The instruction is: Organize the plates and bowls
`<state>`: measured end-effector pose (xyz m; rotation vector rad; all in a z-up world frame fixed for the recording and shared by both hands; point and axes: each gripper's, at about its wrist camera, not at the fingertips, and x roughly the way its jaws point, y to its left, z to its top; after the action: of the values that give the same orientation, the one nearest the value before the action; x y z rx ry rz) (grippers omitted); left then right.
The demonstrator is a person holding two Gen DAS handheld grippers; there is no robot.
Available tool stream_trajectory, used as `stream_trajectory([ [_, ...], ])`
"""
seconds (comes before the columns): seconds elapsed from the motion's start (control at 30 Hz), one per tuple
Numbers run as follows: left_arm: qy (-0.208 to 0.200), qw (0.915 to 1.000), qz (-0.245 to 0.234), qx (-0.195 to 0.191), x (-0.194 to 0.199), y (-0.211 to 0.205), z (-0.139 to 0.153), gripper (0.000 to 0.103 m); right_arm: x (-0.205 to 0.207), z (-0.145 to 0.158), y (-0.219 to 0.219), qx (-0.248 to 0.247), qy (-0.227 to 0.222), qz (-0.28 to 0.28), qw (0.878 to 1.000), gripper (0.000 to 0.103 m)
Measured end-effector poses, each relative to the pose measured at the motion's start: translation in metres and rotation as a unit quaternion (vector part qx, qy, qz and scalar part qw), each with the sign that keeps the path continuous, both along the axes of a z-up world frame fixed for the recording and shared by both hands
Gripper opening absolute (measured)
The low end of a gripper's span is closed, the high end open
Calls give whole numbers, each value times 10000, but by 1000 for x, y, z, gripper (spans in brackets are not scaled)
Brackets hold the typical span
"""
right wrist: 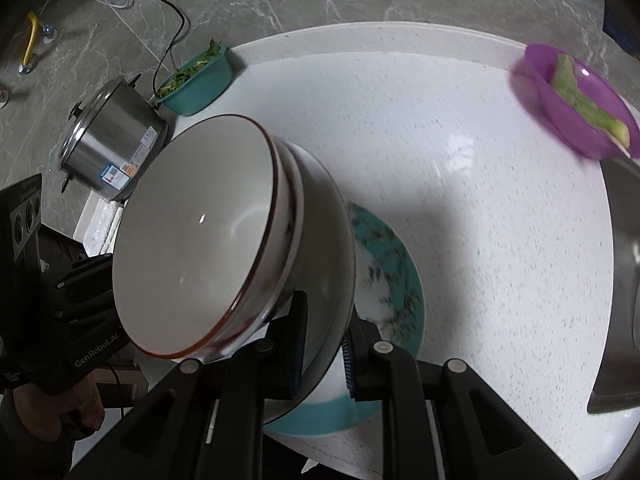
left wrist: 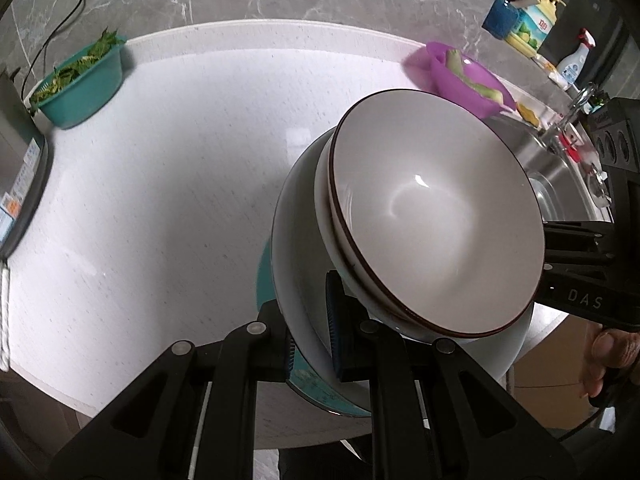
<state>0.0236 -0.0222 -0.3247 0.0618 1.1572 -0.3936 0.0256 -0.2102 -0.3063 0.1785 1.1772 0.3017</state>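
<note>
A stack of nested bowls is held between both grippers above the white counter. The top bowl point(left wrist: 436, 216) point(right wrist: 192, 236) is grey-white with a dark red rim. It sits in a larger white bowl point(left wrist: 300, 248) point(right wrist: 324, 240). A teal-rimmed plate point(left wrist: 308, 384) point(right wrist: 384, 264) is under the stack. My left gripper point(left wrist: 312, 344) is shut on the rim of the large bowl and the plate's edge. My right gripper point(right wrist: 324, 352) is shut on the opposite rim of the large bowl.
A teal basin of greens point(left wrist: 80, 84) point(right wrist: 196, 84) stands at the back left. A purple bowl with vegetable pieces point(left wrist: 468, 76) point(right wrist: 580, 100) is at the back right. A steel pot point(right wrist: 108, 148) stands left. The sink point(left wrist: 552, 168) lies right, with bottles point(left wrist: 532, 16) behind.
</note>
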Motion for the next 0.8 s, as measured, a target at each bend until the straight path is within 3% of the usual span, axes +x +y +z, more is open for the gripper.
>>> stream_trajectory([
  [0.8,202,9998,40,35,-3,-8,-57,12,-16,-43,-11,-99,211,-23,9997,18],
])
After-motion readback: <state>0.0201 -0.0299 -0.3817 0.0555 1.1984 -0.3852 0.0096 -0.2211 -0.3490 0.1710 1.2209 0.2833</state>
